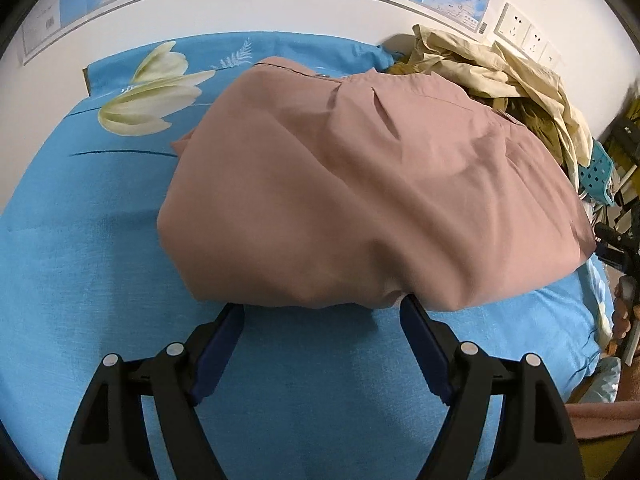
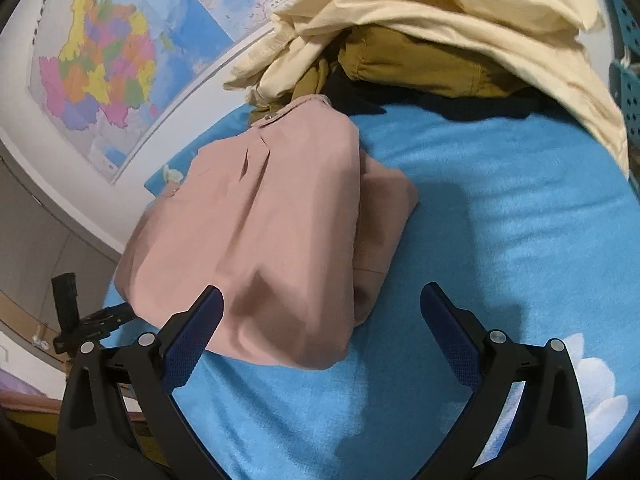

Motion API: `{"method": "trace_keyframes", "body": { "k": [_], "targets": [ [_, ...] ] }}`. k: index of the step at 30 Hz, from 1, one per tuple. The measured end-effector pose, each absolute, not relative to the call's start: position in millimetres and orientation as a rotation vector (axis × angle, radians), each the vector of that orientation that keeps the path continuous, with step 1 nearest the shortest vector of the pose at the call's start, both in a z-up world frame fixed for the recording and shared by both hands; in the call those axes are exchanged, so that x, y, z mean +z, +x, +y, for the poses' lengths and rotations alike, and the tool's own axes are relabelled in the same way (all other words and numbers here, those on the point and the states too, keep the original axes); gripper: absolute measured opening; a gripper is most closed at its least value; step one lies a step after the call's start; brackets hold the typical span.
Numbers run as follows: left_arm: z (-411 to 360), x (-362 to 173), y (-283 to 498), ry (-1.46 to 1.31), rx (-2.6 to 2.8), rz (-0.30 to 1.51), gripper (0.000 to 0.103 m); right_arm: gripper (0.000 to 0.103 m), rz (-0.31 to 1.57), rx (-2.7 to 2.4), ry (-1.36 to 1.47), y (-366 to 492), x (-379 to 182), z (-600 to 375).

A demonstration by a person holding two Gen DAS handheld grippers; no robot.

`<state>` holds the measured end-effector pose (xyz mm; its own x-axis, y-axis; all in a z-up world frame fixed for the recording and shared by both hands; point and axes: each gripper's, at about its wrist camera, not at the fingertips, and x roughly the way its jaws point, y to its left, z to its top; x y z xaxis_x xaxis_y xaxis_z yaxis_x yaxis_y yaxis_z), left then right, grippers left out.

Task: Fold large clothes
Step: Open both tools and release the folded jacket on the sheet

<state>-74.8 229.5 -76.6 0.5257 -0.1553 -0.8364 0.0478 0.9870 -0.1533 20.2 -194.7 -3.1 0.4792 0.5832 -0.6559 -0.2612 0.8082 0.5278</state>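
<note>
A pink garment point(image 1: 360, 184) lies folded in a thick bundle on the blue bed sheet point(image 1: 80, 280). My left gripper point(image 1: 322, 304) is open, its fingertips at the garment's near edge, holding nothing. In the right wrist view the same pink garment point(image 2: 260, 232) lies ahead and to the left. My right gripper point(image 2: 320, 296) is open and empty, its left fingertip over the garment's near edge, its right fingertip over bare sheet point(image 2: 500, 220).
A pile of cream and olive clothes point(image 1: 504, 76) lies at the far right of the bed, also in the right wrist view point(image 2: 440, 20). Maps point(image 2: 104, 60) hang on the wall. A teal basket point(image 1: 598, 176) and clutter stand beyond the bed's right edge.
</note>
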Motion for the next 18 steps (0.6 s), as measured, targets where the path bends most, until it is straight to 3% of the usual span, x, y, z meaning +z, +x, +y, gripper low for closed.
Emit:
{"method": "trace_keyframes", "body": {
  "k": [8,12,18],
  "targets": [
    [228.8,-77.2,-74.3,-0.122,-0.123,1.011,0.077,0.097,0.901,0.511,0.28,18.1,5.9,-178.6],
    [229.2,-73.8,-75.5,-0.092,-0.095,1.004,0.077,0.089,0.917,0.453,0.236,24.9,0.9,-170.8],
    [256.2,-32.7,-101.7,-0.049,-0.075,0.833,0.077,0.087,0.781,0.438,0.188,17.7,35.5,-169.8]
  ]
}}
